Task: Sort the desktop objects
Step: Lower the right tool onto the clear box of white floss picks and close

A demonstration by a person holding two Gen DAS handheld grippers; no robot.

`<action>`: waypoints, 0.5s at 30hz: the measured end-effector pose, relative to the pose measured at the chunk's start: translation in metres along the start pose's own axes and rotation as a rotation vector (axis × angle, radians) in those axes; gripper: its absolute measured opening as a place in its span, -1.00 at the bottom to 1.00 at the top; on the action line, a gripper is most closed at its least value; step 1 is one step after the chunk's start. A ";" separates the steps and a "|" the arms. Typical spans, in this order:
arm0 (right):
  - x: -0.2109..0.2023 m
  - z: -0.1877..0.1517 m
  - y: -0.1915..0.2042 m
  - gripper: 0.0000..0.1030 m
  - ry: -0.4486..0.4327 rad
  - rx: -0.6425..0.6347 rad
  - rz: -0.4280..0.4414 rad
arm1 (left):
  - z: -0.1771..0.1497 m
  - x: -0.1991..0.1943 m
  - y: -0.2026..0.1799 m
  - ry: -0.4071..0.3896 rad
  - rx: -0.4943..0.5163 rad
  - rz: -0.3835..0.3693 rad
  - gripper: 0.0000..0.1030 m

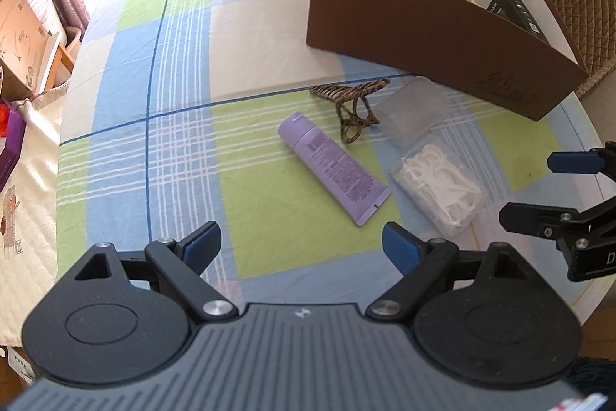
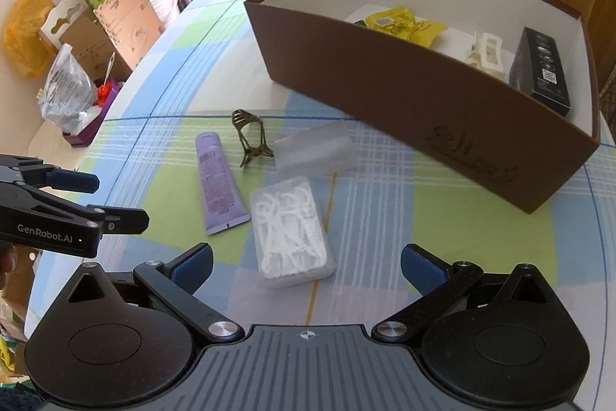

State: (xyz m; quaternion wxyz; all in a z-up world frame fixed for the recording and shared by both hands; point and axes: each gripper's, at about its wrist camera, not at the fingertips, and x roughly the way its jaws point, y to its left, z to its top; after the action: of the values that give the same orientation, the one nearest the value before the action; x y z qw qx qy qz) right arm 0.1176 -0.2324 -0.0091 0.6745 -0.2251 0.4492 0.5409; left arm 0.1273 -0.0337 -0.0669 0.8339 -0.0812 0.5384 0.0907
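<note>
right tool [image 2: 306,266] released; floss-pick box [image 2: 292,232] just ahead | left tool [image 1: 300,245] released; purple tube [image 1: 333,166] ahead

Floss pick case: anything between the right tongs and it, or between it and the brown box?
Nothing blocks the open right tongs; the floss pick case lies just ahead. Toward the brown box, its clear lid lies between.

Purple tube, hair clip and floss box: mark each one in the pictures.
Purple tube [image 1: 334,167], left wrist view, middle of its printed body.
Hair clip [image 2: 252,137], right wrist view, on its striped arms above the hinge.
Floss box [image 2: 291,233], right wrist view, on the white picks inside the clear box.
</note>
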 end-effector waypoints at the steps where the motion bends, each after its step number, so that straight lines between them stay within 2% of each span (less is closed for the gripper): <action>1: 0.001 0.000 0.001 0.96 0.001 -0.003 0.001 | -0.001 0.000 0.001 0.002 -0.003 0.001 0.71; 15: 0.019 -0.010 0.010 0.96 0.004 -0.061 0.022 | -0.012 0.007 0.014 0.014 -0.034 0.028 0.71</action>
State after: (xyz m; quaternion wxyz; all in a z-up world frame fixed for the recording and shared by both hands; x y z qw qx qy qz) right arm 0.1048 -0.2270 -0.0278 0.6605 -0.2417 0.4365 0.5611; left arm 0.1162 -0.0223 -0.0791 0.8272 -0.0885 0.5437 0.1109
